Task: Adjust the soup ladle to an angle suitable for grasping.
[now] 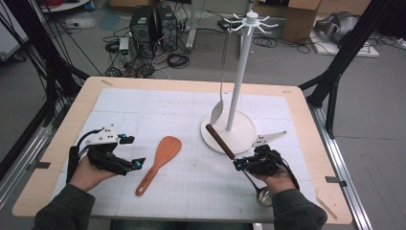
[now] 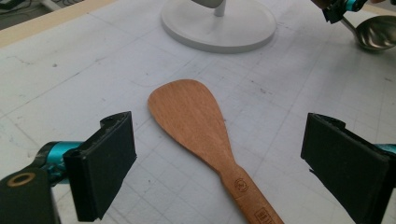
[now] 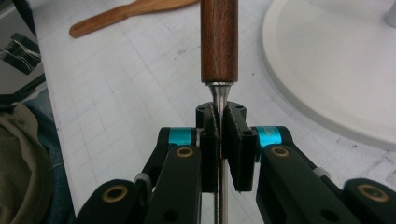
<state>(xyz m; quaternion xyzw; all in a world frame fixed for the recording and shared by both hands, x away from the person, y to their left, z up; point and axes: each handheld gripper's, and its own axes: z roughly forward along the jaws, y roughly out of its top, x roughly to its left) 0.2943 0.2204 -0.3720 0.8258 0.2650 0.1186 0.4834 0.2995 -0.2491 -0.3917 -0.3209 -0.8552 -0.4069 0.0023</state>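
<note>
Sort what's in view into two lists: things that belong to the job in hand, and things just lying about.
In the job:
- ladle, clamped in the right gripper
- white rack, a spoon already hanging from it
- wooden spatula, before the open left gripper

Lying about:
- computer towers
- floor cables
- cardboard box

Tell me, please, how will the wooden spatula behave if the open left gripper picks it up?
The wooden spatula looks stiff and probably light. It lies flat on the table mat, so it should not roll. Its handle is thin and smooth, so the left gripper may slip on it.
</note>
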